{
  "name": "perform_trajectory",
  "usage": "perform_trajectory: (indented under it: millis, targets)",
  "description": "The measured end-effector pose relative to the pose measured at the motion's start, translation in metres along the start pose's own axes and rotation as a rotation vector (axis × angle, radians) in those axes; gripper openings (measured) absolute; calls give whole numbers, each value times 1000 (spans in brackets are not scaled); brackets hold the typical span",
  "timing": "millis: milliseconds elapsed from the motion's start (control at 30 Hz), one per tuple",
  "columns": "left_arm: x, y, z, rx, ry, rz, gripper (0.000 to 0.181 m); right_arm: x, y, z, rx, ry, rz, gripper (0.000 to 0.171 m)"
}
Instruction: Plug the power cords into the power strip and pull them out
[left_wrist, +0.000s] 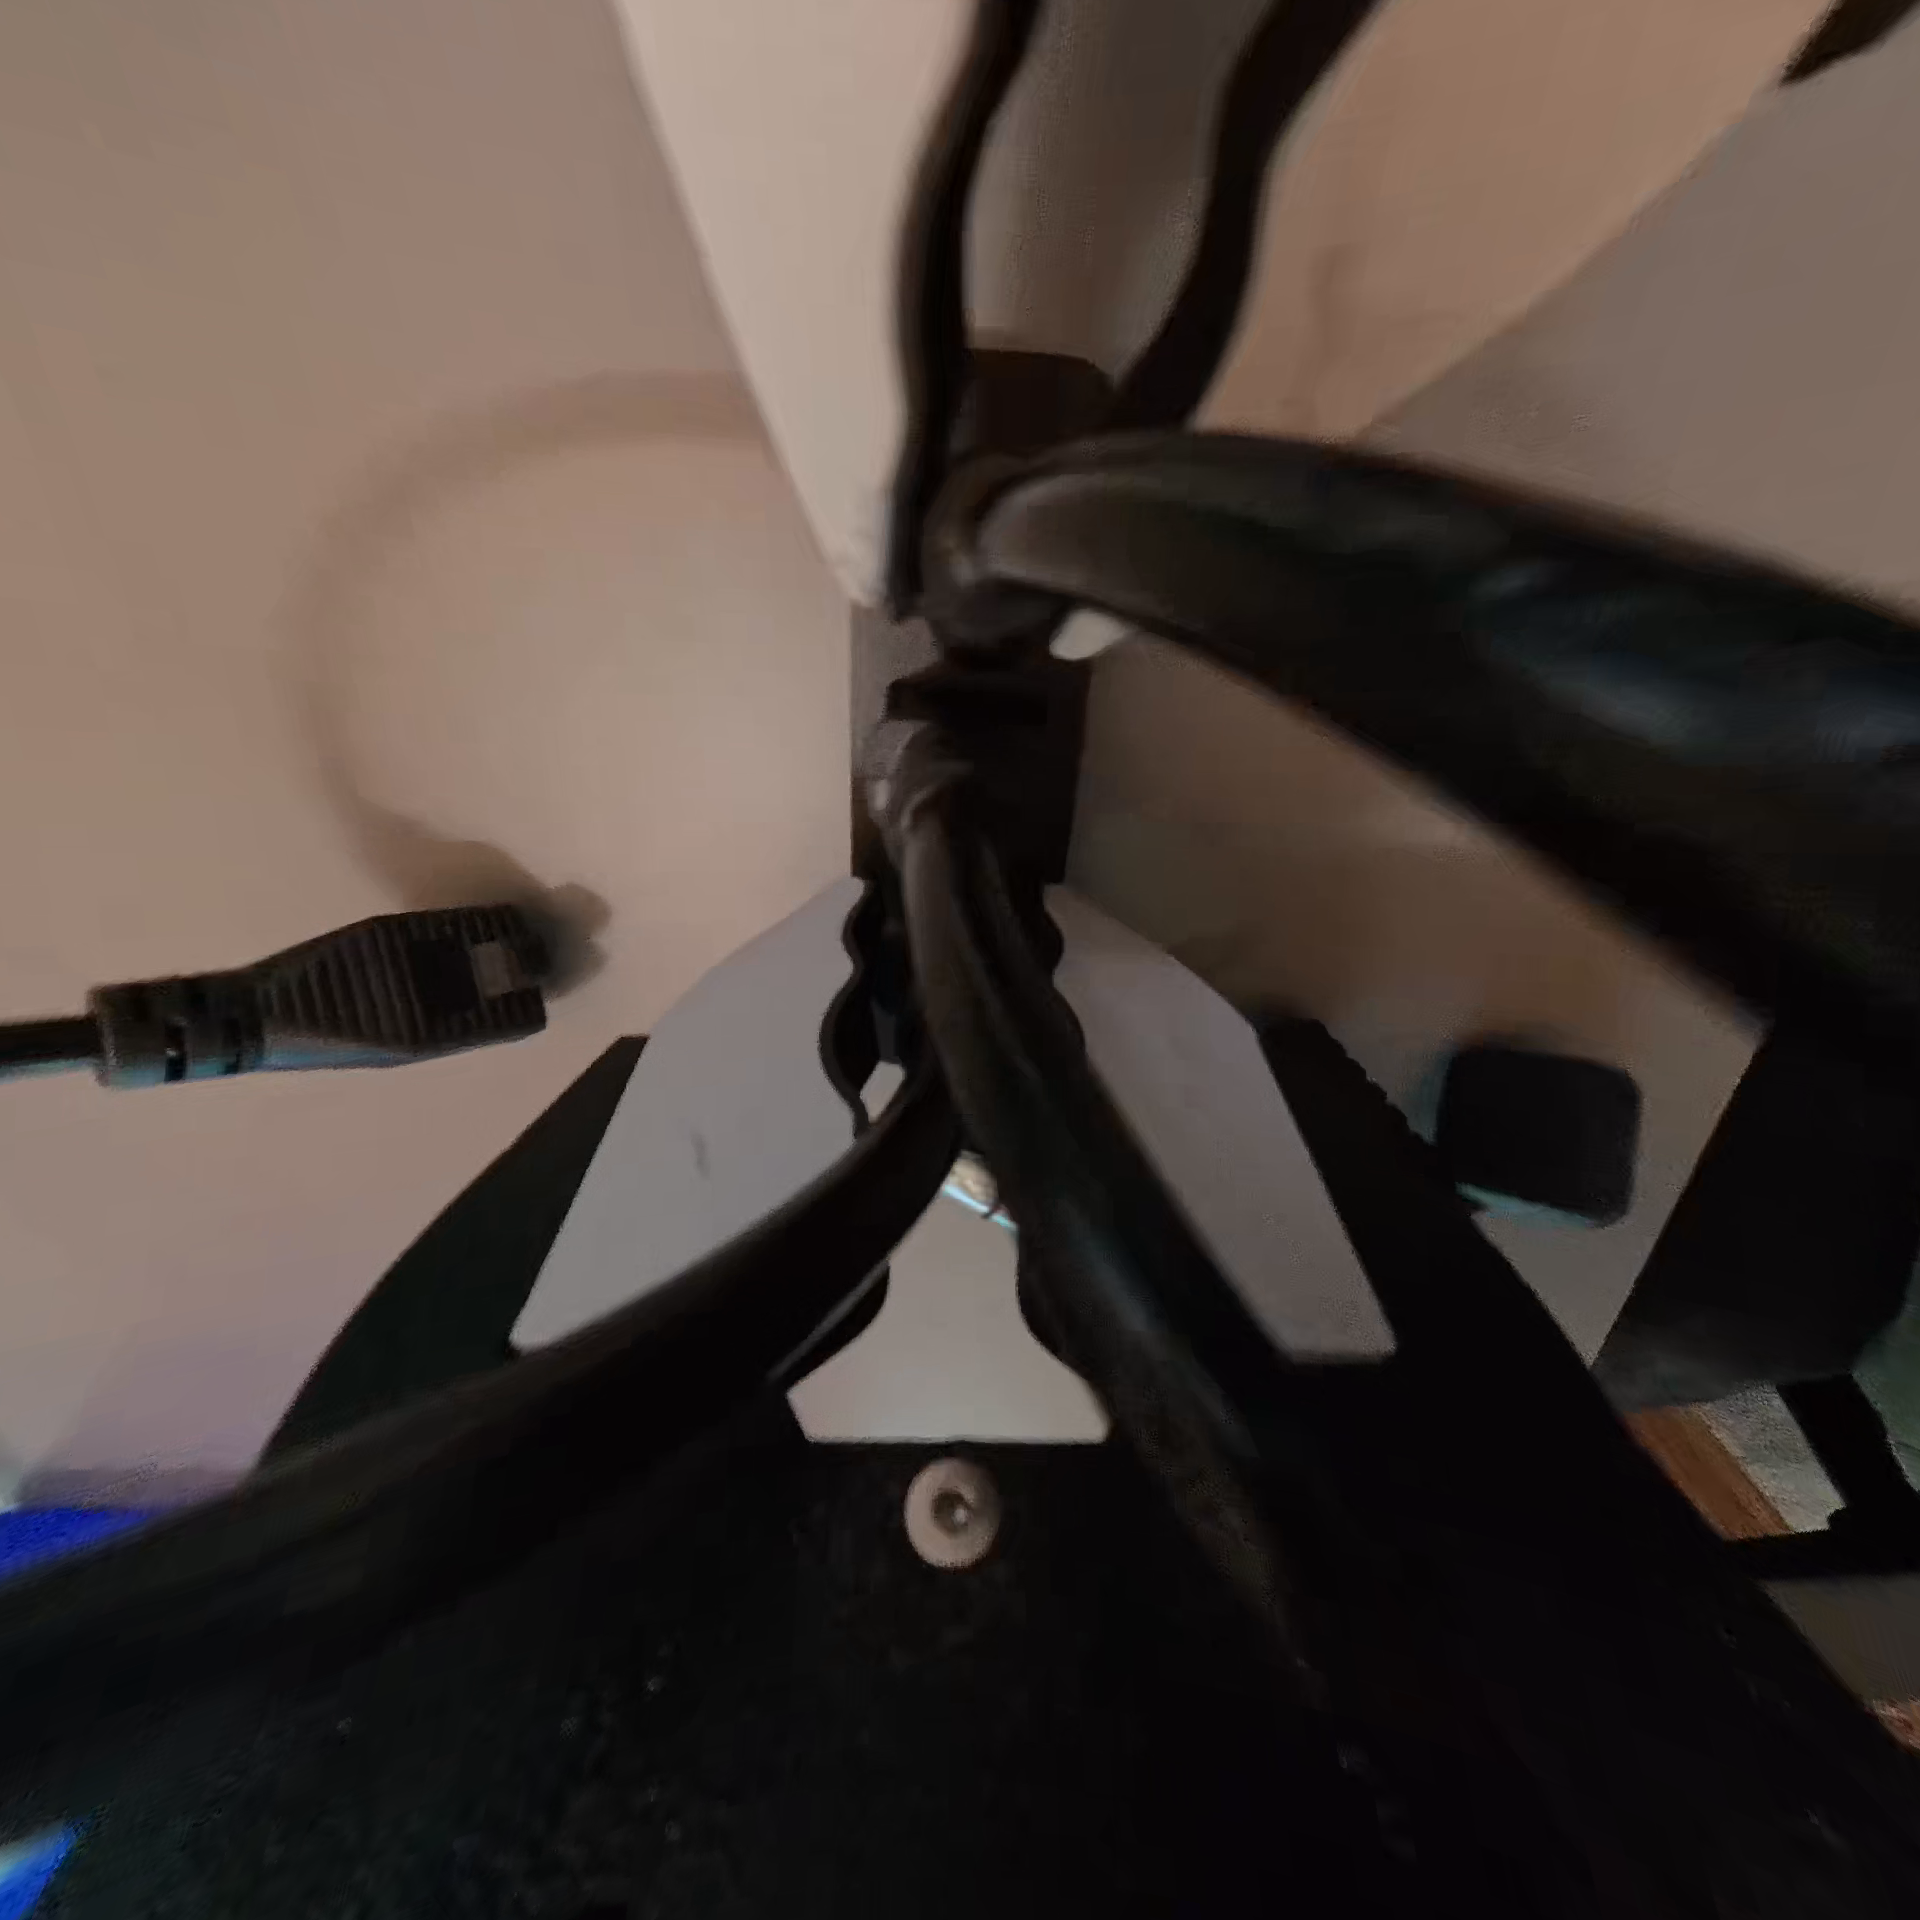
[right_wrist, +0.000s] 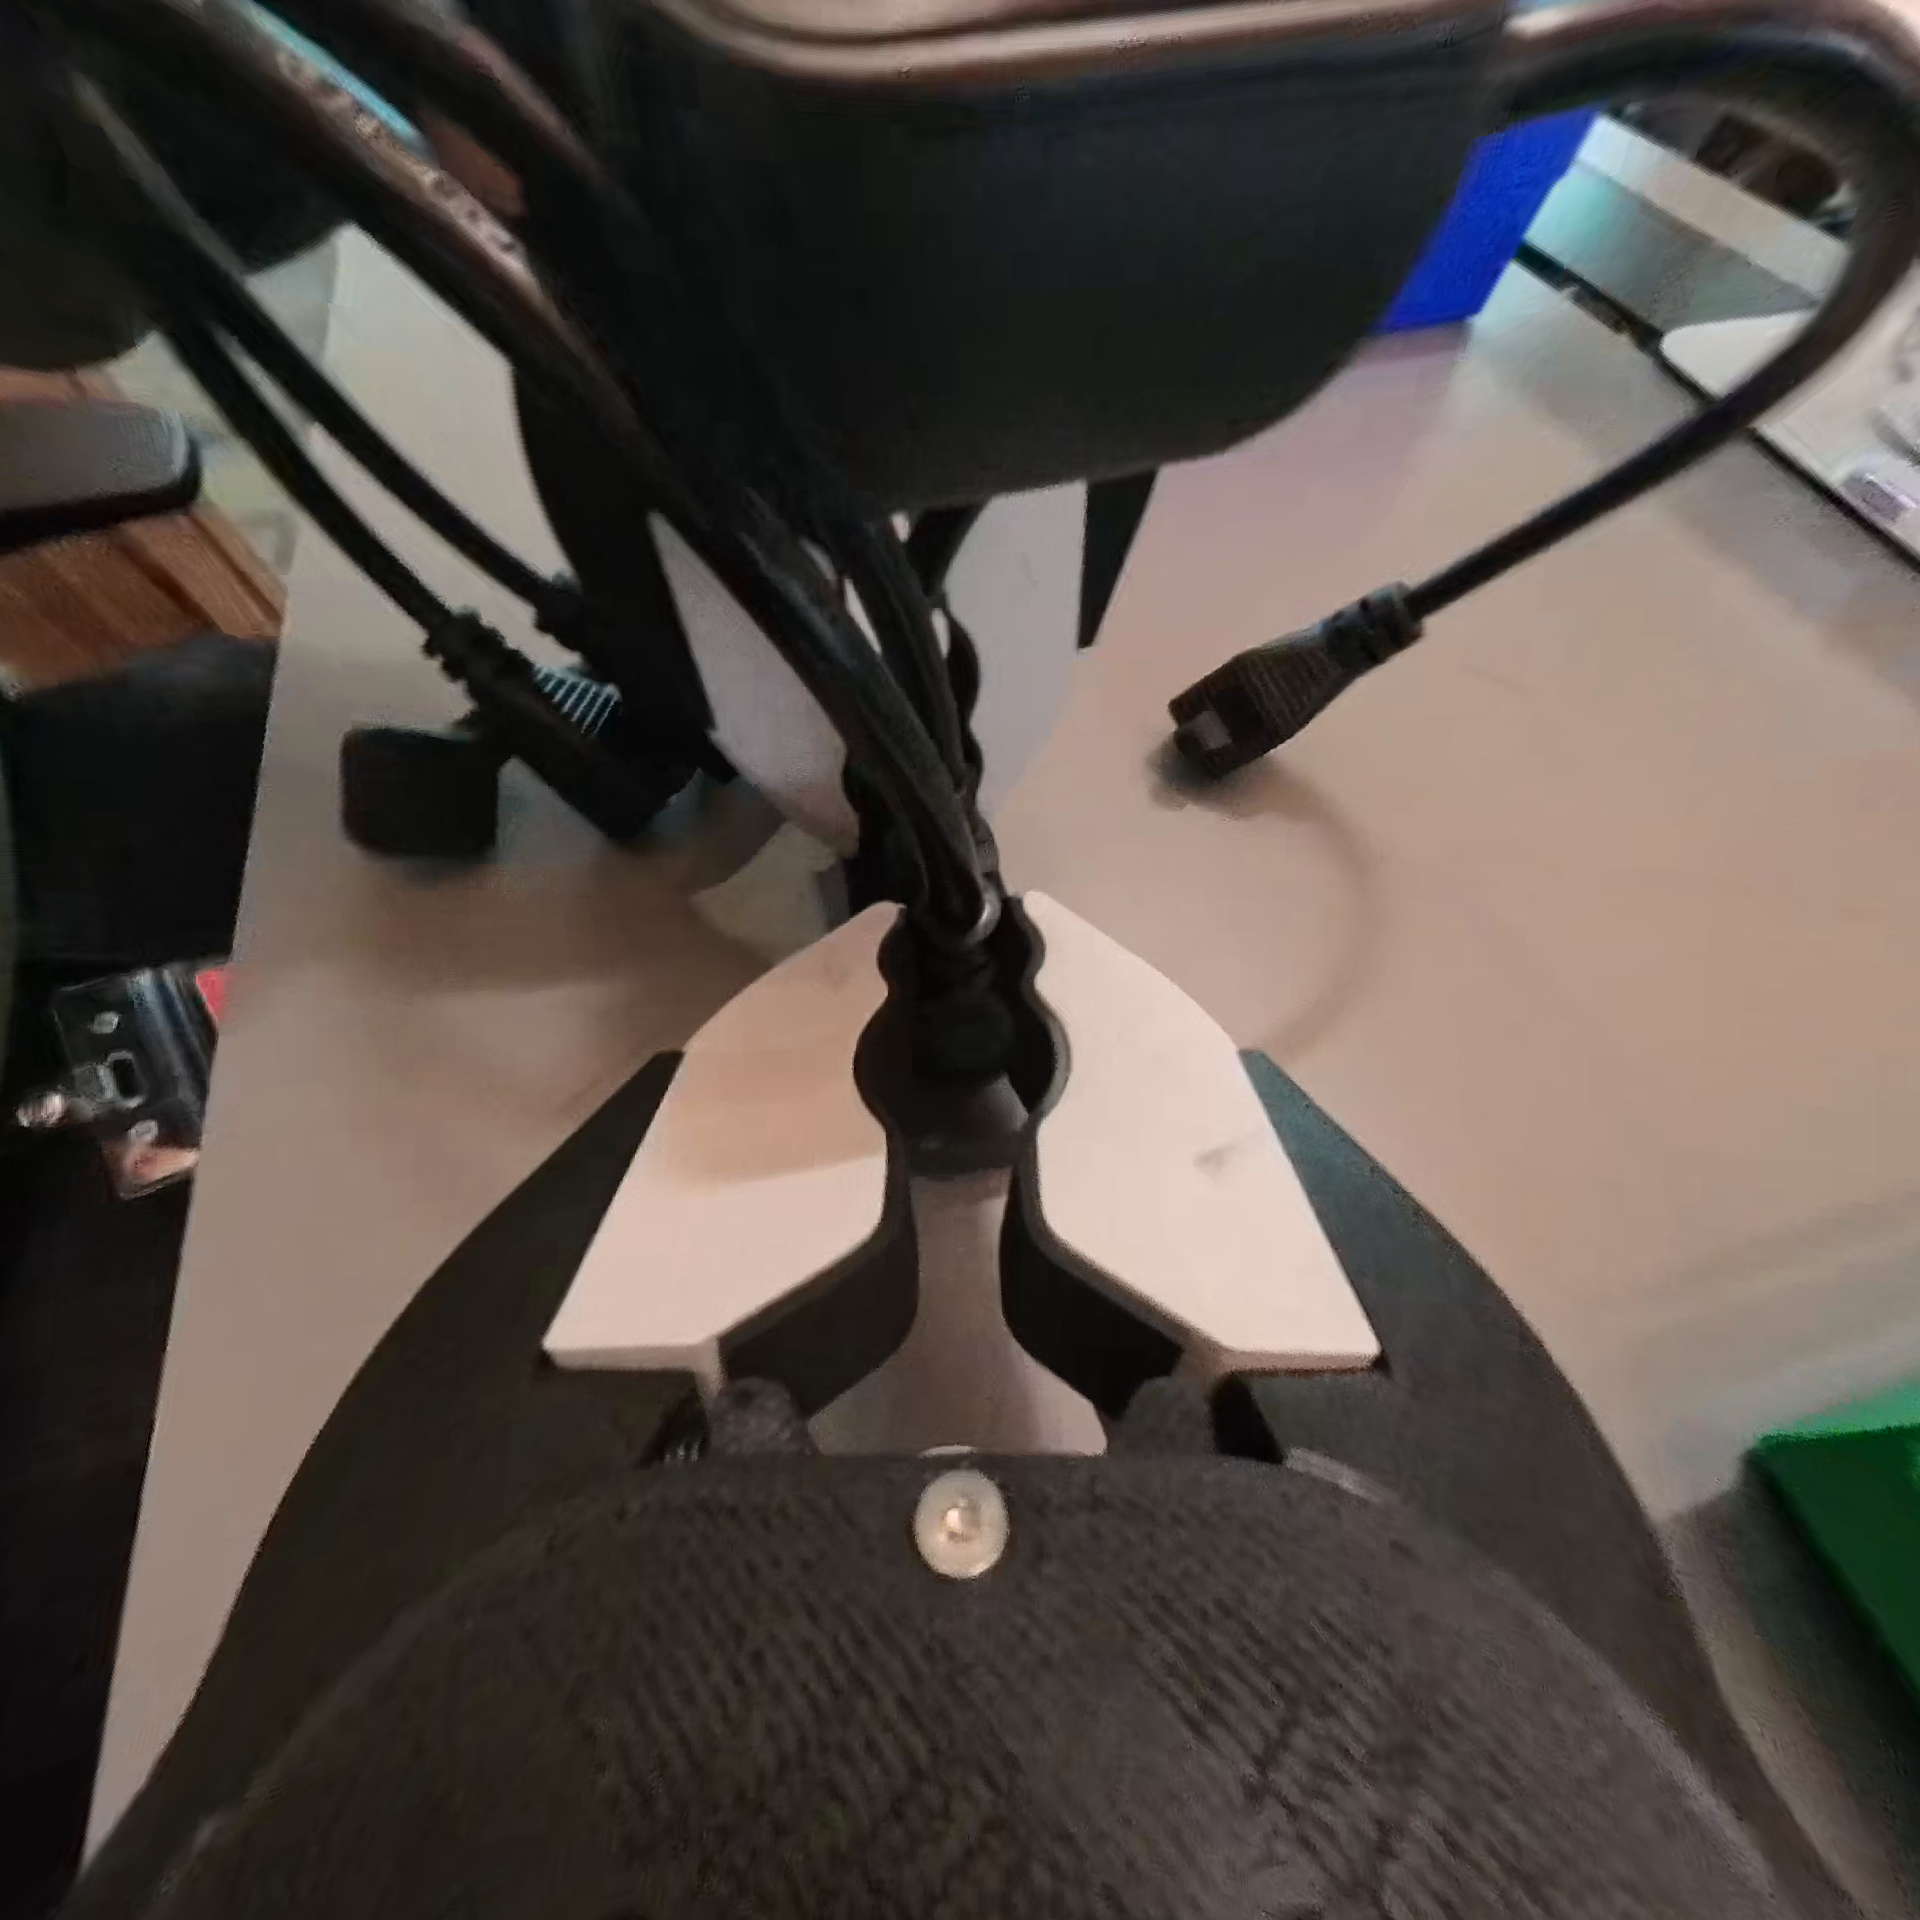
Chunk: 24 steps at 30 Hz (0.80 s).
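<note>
Both grippers hold one bundle of black power cords (right_wrist: 914, 727) tip to tip above a pale table (right_wrist: 1455, 935). My right gripper (right_wrist: 961, 920) is shut on the bundle's thick ribbed part. My left gripper (left_wrist: 951, 904) is shut on the same cords (left_wrist: 997, 1039), and it faces the right wrist view (right_wrist: 753, 675). The right gripper's white fingers (left_wrist: 790, 312) show at the top of the left wrist view. One loose flat black connector (right_wrist: 1268, 686) hangs just over the table and also shows in the left wrist view (left_wrist: 416, 987). I see no power strip clearly.
A black block plug (right_wrist: 416, 790) and a ribbed connector (right_wrist: 551, 707) hang at the left of the right wrist view. A wooden surface (right_wrist: 114, 592) lies at the left, a blue box (right_wrist: 1496, 218) far right, a green object (right_wrist: 1860, 1527) near right. Across from one pair of fingers to the other is roughly 6 centimetres.
</note>
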<state>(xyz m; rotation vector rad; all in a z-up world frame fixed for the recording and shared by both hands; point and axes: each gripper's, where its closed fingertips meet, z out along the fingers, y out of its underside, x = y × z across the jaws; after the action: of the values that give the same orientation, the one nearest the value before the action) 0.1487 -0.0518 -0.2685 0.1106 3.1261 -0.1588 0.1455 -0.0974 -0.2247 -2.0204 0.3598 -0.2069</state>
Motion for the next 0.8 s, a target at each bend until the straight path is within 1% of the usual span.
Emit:
perform_trajectory:
  millis: [67, 100, 233, 300, 367, 433, 533, 633, 667, 767, 800]
  targets:
    - [-3, 0, 0, -10, 0, -31, 26, 8, -2, 2, 55, -11, 77, 15]
    - [-3, 0, 0, -6, 1, -37, 26, 9, -3, 3, 68, -8, 74, 14]
    - [1, -1, 0, -16, 5, 11, 25, -5, 0, -2, -18, -23, -95, 15]
    - [0, -1, 0, -21, 2, -17, 25, 3, -1, 0, 8, -33, -41, 14]
    - [-3, 0, 0, -21, 2, -38, 26, 9, -4, 1, 86, -45, 44, 14]
    - [-4, -1, 0, -19, 2, -36, 26, 9, -5, 1, 131, -49, 77, 14]
    - [-2, -1, 0, -31, 5, -7, 25, 3, -3, -1, 64, -38, -50, 14]
    - [-5, -2, 0, -26, 1, -51, 26, 14, -4, 1, 91, -73, 37, 14]
    - [-5, -2, 0, -20, 1, -52, 26, 14, -5, 2, 92, -67, 33, 14]
    - [0, -3, 0, -8, 8, -8, 25, -2, -2, -4, 39, -81, -108, 14]
    - [1, -3, 0, -10, 5, -4, 25, -3, -1, -4, 26, -86, -109, 14]
